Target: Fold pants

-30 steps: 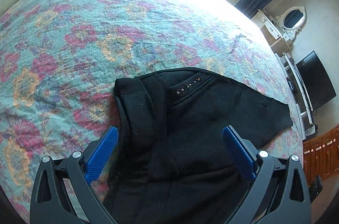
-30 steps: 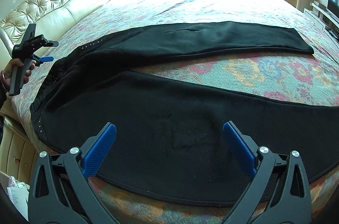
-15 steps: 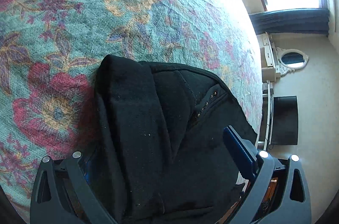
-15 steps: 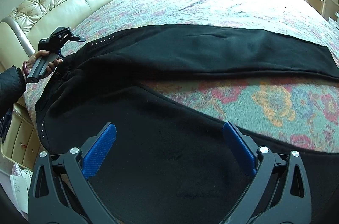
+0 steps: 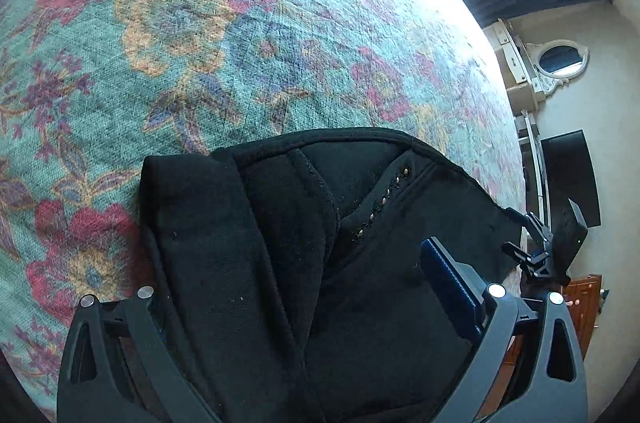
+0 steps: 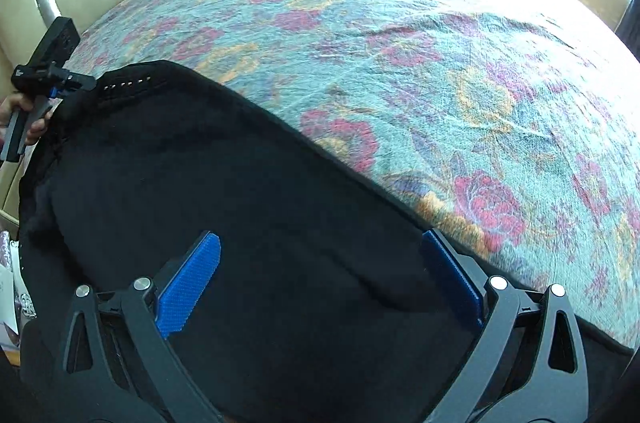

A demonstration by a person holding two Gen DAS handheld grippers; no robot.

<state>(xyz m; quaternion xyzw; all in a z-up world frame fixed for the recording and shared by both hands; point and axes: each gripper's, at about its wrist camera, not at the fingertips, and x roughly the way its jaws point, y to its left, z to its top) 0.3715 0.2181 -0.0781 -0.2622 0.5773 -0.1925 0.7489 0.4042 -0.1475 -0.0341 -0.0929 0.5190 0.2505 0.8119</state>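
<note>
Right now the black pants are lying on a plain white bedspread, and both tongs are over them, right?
Not quite. The bedspread is not plain white; it is teal with red and yellow flowers, as the right wrist view shows. The rest holds: the black pants lie on it, with the left tongs and right tongs over them.

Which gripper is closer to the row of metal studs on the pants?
Left. The left gripper straddles the waistband, with the studs just ahead of its fingers. The right gripper sits farther along the pants.
</note>
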